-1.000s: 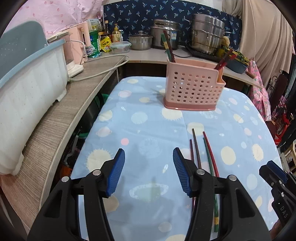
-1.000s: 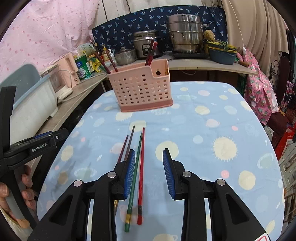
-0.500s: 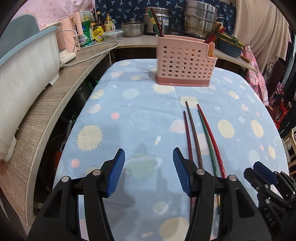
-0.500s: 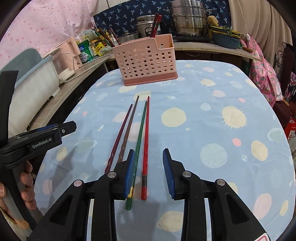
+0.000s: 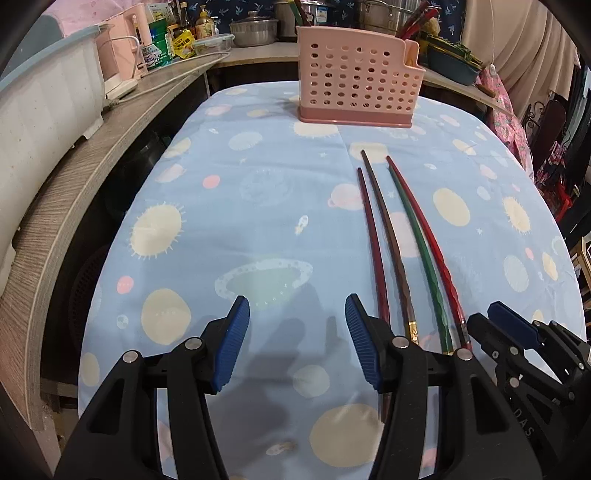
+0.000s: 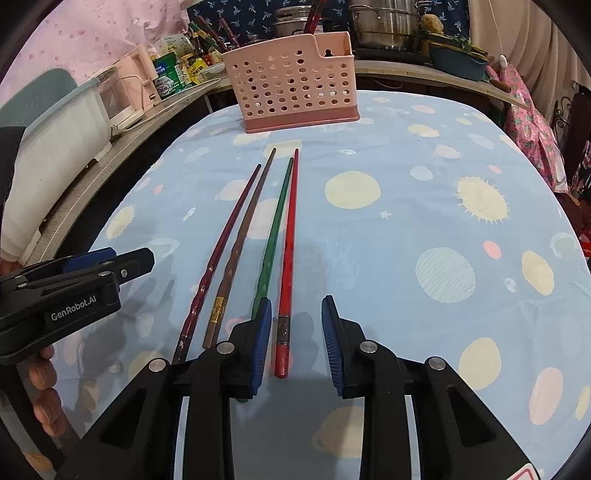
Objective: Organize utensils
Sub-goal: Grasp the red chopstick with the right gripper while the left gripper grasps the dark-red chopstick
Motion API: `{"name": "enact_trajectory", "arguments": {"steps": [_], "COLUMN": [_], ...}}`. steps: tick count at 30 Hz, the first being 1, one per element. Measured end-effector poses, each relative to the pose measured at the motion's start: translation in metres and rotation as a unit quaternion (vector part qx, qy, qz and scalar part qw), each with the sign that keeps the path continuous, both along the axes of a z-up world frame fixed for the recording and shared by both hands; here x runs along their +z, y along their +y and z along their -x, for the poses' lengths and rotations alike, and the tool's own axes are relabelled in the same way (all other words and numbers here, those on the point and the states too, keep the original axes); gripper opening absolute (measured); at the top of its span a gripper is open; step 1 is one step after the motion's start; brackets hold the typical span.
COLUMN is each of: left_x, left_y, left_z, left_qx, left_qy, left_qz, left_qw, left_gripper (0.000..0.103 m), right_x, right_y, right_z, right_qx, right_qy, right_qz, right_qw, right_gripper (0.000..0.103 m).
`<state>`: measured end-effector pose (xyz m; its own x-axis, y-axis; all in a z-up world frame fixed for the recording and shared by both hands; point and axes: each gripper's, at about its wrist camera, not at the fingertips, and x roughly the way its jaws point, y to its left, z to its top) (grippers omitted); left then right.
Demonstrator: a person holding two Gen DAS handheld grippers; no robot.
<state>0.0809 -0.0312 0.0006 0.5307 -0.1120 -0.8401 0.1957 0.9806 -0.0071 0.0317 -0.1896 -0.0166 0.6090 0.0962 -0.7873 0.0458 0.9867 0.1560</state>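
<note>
Several chopsticks lie side by side on the blue tablecloth: a dark red one (image 6: 221,240), a brown one (image 6: 243,236), a green one (image 6: 275,229) and a bright red one (image 6: 289,243). My right gripper (image 6: 295,325) is open, low over the cloth, with the bright red chopstick's thick end between its fingers. My left gripper (image 5: 295,321) is open and empty, just left of the dark red chopstick (image 5: 373,243). A pink perforated utensil holder (image 6: 295,81) stands at the far end with some chopsticks in it.
The round table (image 6: 443,192) wears a planet-print cloth. A wooden counter (image 5: 74,177) runs along the left with a white bin (image 5: 40,122), kettle and bottles. Steel pots (image 6: 384,22) stand behind the holder.
Both grippers have dropped lower and moved forward toward the chopsticks' near ends. The bright red chopstick now lies between my right gripper's fingers. Nothing was grasped.
</note>
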Motion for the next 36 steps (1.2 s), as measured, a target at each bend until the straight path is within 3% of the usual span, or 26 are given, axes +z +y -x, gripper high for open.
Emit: {"name": "enact_trajectory", "arguments": {"steps": [13, 19, 36], "left_x": [-0.01, -0.012, -0.03], "left_y": [-0.005, -0.012, -0.027], "left_z": [0.013, 0.023, 0.034], "left_qx": [-0.018, -0.032, -0.05], "left_qy": [0.015, 0.02, 0.036], "left_qz": [-0.001, 0.005, -0.001], "left_qw": [0.9997, 0.9993, 0.9981], "left_gripper": [0.052, 0.059, 0.058], "right_x": [-0.014, -0.015, -0.015], "right_y": [0.008, 0.005, -0.002], "right_z": [0.003, 0.004, 0.009], "right_qx": [0.007, 0.005, -0.004], "right_qy": [0.009, 0.009, 0.009], "right_qz": [0.018, 0.016, 0.001], "right_qw": [1.0, 1.0, 1.0], "right_gripper": [0.007, 0.007, 0.007]}}
